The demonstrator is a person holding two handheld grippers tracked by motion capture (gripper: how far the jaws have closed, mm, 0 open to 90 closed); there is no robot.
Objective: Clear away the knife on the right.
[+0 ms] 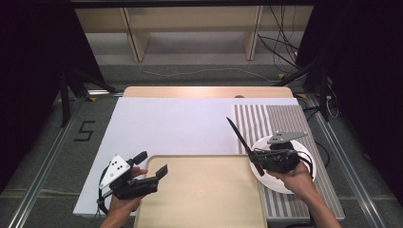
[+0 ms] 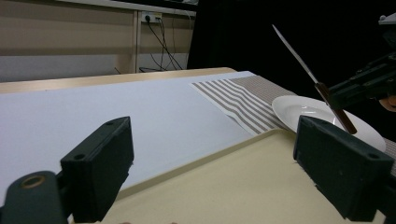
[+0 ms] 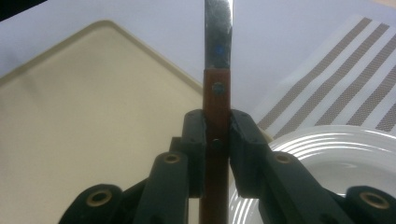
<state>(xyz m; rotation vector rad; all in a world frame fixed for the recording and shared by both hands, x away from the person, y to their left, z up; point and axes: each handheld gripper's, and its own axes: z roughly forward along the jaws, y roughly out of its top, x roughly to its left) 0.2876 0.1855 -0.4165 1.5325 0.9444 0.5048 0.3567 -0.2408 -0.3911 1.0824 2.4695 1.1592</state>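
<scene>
At the lower left of the high view the left gripper [image 1: 153, 164] rests in the person's left hand [image 1: 124, 202], its jaws spread wide and pinching nothing. They reach over the left rim of the beige tray [image 1: 204, 199], one jaw above the tray's corner and the other just off it over the white sheet [image 1: 171, 126]. In the left gripper view the same two jaws stand far apart at the lower left and lower right of the frame, with bare tray [image 2: 224, 186] between them.

Right of centre in the high view, the knife [image 1: 240, 138] slants from the right gripper [image 1: 256, 159] up toward the middle of the frame, its blade tip over the left edge of the striped mat [image 1: 280, 118] and its brown handle crossing the left rim of the white plate [image 1: 304, 183]. The right gripper, held in the person's right hand [image 1: 294, 178] above the plate, is pressed together on the knife's handle. The right gripper view shows this best (the handle runs straight up the middle): both pads clamp the brown handle [image 3: 217, 140] from either side, the blade rises out of the top of the frame, the tray [image 3: 84, 116] lies at the left and the plate [image 3: 336, 149] at the lower right.
</scene>
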